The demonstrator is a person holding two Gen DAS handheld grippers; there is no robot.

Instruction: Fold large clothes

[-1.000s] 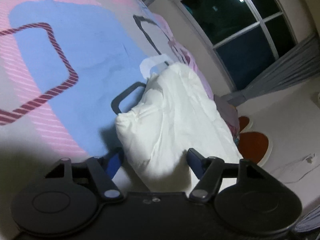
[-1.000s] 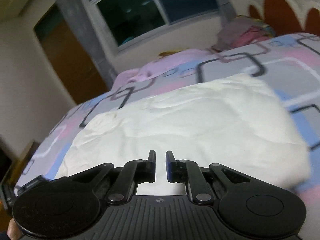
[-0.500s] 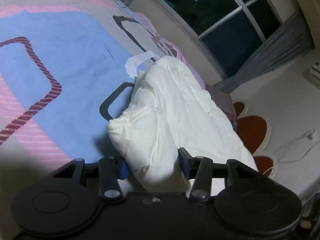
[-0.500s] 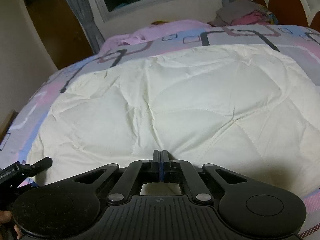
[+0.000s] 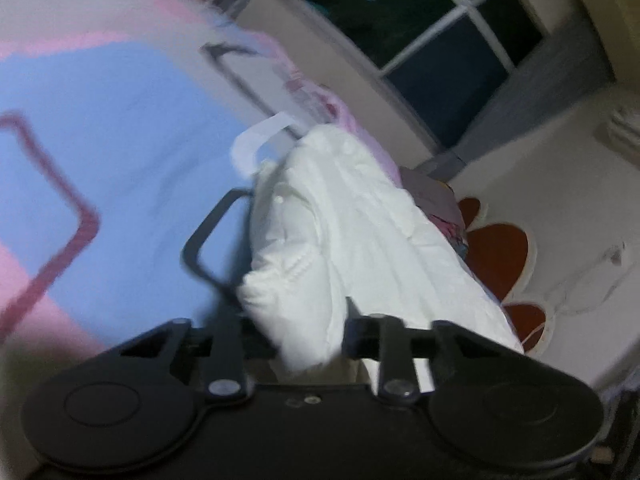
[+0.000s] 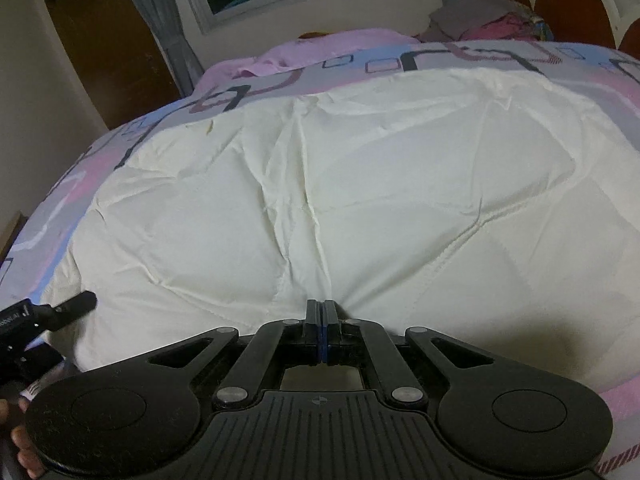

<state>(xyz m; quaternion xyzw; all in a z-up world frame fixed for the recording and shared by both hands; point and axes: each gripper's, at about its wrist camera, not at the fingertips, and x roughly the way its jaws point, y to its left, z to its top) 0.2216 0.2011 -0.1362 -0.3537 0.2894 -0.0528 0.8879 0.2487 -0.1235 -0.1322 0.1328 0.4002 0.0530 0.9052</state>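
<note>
Both grippers — left gripper (image 5: 308, 332), right gripper (image 6: 322, 320) — clamped on white quilt (image 6: 360, 184) edge; lift evenly, carry across flat.

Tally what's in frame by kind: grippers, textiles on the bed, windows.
Grippers: 2, left gripper and right gripper.
Textiles: 3, white quilt, patterned bedsheet, pink cloth.
Windows: 1, window.
Total: 6

left gripper (image 5: 304, 332): fingers now closed in on the white quilt (image 5: 352, 232) corner
right gripper (image 6: 322, 320): now pinched shut on quilt edge
</note>
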